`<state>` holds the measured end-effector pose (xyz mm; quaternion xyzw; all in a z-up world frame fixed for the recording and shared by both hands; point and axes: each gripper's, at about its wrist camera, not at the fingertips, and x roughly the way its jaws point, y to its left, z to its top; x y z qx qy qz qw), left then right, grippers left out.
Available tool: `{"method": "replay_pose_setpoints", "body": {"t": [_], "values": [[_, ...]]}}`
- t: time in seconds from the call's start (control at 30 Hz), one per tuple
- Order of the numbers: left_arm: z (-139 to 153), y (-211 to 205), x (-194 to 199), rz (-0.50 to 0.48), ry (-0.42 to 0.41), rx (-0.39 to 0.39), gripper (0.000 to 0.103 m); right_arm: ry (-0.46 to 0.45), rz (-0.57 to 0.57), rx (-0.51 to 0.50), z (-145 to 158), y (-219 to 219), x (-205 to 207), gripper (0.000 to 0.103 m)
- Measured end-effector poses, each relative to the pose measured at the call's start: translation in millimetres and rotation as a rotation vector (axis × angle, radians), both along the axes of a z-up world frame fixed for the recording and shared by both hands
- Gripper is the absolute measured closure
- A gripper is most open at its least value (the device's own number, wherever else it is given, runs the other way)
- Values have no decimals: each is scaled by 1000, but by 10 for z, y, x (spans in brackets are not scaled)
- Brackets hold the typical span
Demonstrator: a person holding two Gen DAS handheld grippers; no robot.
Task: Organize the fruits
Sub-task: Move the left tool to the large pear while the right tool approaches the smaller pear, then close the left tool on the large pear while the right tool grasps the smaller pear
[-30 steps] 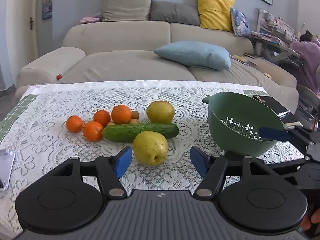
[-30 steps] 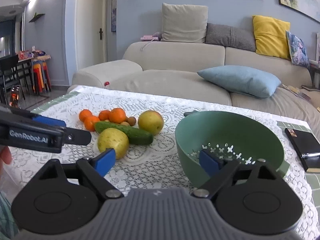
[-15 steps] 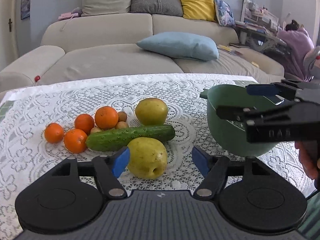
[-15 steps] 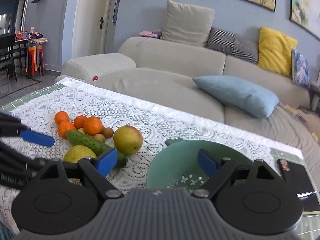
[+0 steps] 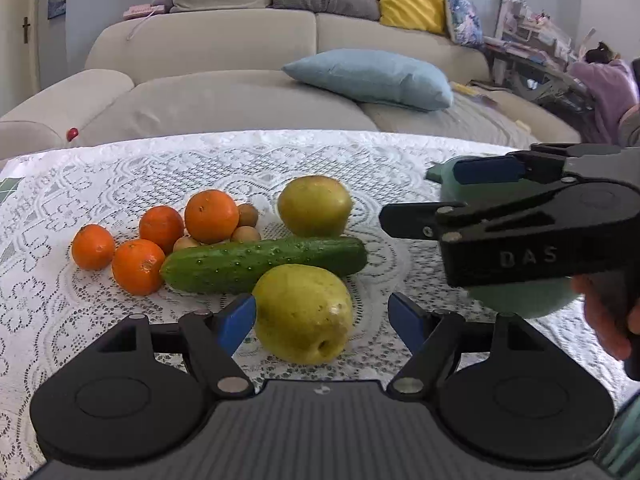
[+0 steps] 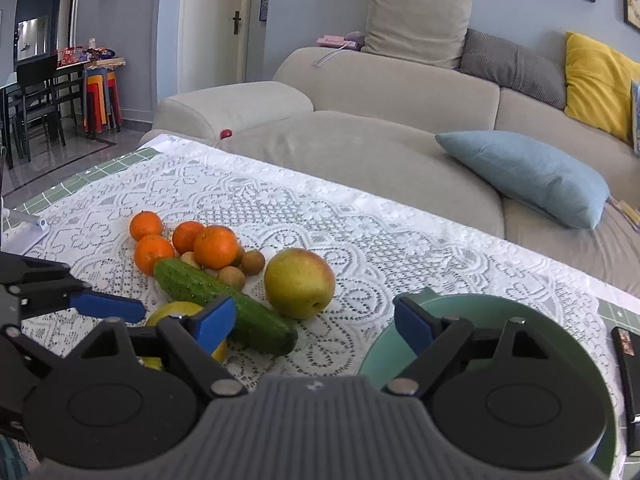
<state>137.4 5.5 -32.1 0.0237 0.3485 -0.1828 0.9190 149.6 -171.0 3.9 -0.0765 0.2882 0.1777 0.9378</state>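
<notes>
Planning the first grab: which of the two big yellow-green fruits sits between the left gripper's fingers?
The near yellow-green fruit, in front of the cucumber; the other lies behind it.

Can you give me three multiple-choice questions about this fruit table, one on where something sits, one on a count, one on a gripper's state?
1. Where is the cucumber?
A. in the bowl
B. between the two yellow-green fruits
C. on the sofa

2. How many oranges lie on the tablecloth?
A. two
B. four
C. six

3. How is the left gripper?
A. open around the near yellow fruit
C. shut on an orange
B. shut on the cucumber

Answers: 1 B, one fruit lies on each side. 2 B, four oranges show. 3 A, blue fingers flank it with gaps.
</notes>
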Motion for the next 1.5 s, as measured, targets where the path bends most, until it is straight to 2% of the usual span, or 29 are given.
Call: {"method": "replay_pose_setpoints", "body": {"t": [0.27,0.4,0.5,0.8,0.97,1.33,1.5], "values": [[-104,-105,97,47,38,74,17,8,24,-9,-58,34,51,19],[-145,-88,162,66,60,82,22,8,35,-20,-71,60,68,19],[-143,-76,177,59,70,65,28,8,37,-28,-86,77,83,19],[-83,-4,142,79,61,51,29,6,62,-52,-101,113,155,20],[-16,92,125,105,48,53,29,17,97,-109,-27,238,301,20],[186,341,194,196,13,-17,29,119,132,-224,-121,569,775,24],[201,390,264,223,12,-38,29,188,108,-226,-198,608,975,24]]}}
